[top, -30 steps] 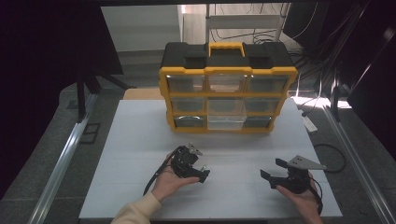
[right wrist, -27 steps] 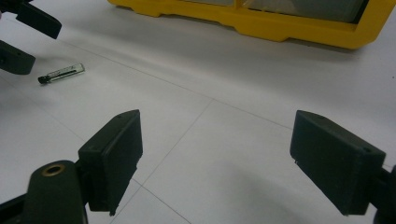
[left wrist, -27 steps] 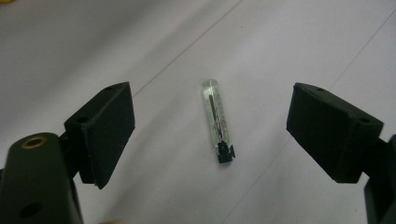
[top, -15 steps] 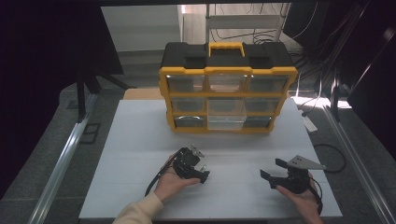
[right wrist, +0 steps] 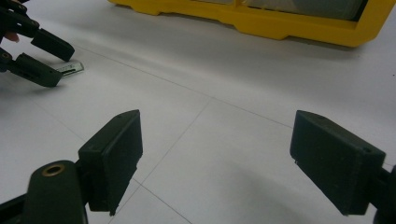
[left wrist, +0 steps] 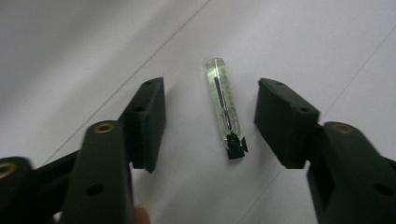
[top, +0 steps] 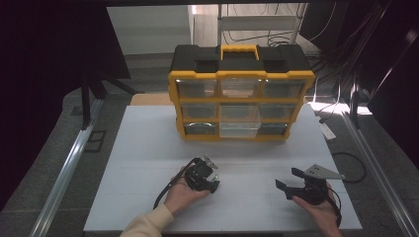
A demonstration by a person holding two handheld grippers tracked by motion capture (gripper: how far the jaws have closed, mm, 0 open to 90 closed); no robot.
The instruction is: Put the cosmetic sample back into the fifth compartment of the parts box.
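One yellow and black drawer box (top: 241, 94) stands at the far side of the white table (top: 148, 148), well ahead of both tools, with nine clear drawers in three rows of three. Two grippers work nearer the person. The right gripper (top: 290, 179) rests in its hand with jaws spread wide and nothing between them. The left gripper (left wrist: 210, 116) points down at the tabletop, and its jaws have just been closing around one small clear glass tube (left wrist: 224, 105) with a black cap, which lies flat between them, touching neither pad. I'd say the pickup is in hand: the jaws need to close further until both pads (left wrist: 148, 116) press the tube's sides, then lift straight up, gently, since glass can roll or slip.
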